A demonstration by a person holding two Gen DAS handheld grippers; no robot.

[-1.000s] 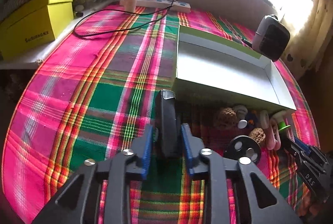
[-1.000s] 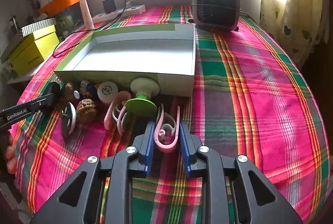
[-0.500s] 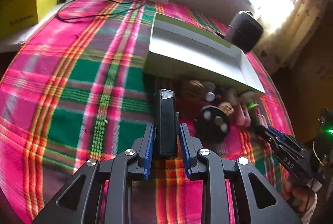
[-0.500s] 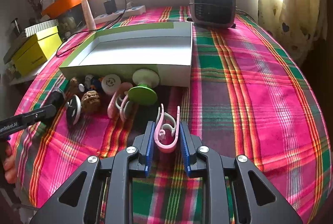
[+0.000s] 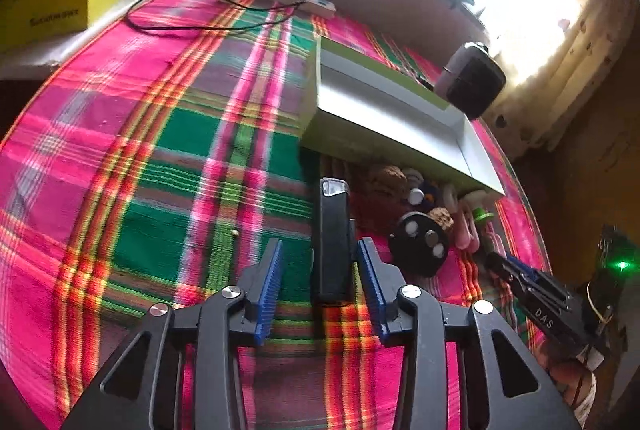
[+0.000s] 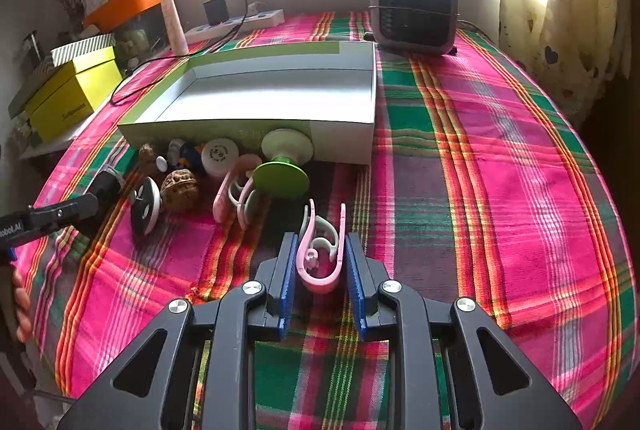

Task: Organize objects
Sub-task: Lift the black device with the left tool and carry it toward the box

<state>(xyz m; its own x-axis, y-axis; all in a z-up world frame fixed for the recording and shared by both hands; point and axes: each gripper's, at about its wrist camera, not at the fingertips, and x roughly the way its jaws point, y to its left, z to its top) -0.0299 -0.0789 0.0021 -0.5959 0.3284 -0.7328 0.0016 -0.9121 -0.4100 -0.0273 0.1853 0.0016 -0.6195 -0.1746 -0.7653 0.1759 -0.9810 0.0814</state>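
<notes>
Black bar-shaped device (image 5: pixel 334 242) lies on the plaid cloth (image 5: pixel 160 150) between the spread jaws of the left gripper (image 5: pixel 320 282), touching only its right pad. Right gripper (image 6: pixel 320 270) is clamped on a pink clip (image 6: pixel 322 250). Beside the device sit a black disc (image 5: pixel 418 244), walnuts (image 6: pixel 180 189) and a green spool (image 6: pixel 282 179), crowded against the white tray (image 6: pixel 256 134). A heater (image 6: pixel 414 12) stands behind, under the bright window.
</notes>
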